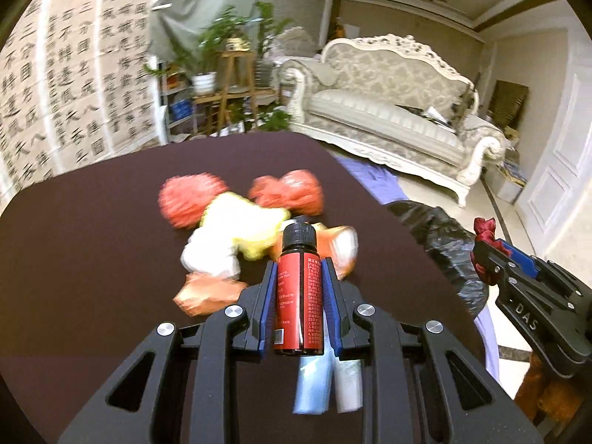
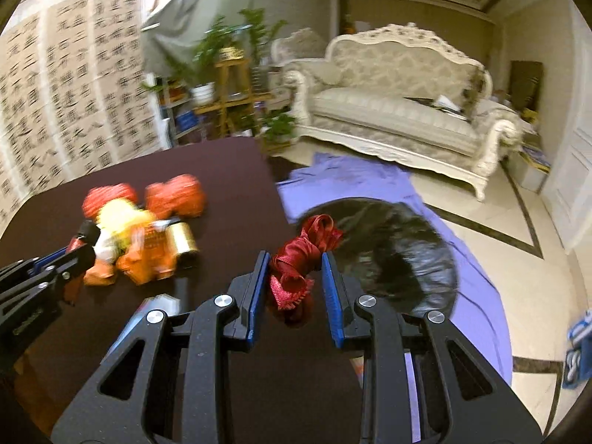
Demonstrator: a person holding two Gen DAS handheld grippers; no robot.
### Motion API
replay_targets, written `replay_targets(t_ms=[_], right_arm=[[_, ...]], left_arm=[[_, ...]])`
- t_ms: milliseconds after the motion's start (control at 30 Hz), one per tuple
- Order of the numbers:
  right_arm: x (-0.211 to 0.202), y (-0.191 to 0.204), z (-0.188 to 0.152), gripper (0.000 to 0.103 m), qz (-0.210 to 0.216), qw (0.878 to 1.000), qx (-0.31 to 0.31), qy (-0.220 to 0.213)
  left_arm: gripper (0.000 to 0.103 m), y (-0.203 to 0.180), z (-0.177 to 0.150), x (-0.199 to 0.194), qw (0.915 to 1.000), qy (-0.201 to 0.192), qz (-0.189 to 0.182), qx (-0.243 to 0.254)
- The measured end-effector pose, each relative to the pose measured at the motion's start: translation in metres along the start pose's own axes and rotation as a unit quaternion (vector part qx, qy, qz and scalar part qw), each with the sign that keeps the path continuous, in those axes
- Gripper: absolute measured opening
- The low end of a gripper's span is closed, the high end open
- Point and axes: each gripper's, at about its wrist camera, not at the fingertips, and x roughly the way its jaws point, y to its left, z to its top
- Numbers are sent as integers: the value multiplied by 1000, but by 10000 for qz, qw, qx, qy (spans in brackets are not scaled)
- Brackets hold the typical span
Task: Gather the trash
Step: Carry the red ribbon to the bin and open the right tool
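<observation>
Now your left gripper (image 1: 299,277) has its fingers clamped on the red bottle (image 1: 299,296), and your right gripper (image 2: 296,277) has its fingers pinched on the red ribbon (image 2: 296,259), though the grip there looks looser. The black trash bag (image 2: 399,251) sits off the table (image 2: 229,170) edge at about two o'clock from the right gripper. Carry each item fully over the bag's mouth before letting go, ribbon first. The remaining trash pile (image 1: 240,222) waits at twelve o'clock from the left gripper; keep the bottle clear of it.
</observation>
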Motion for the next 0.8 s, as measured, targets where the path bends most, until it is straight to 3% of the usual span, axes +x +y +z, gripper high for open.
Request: replay_targets(t_ms=[400, 800], right_arm=[[43, -70, 4, 28, -219, 9991, 346, 59], [77, -93, 10, 28, -221, 9984, 474, 211]], left_arm=[[25, -75, 33, 56, 9984, 60, -249, 509], [25, -115, 40, 104, 9964, 262, -170, 786]])
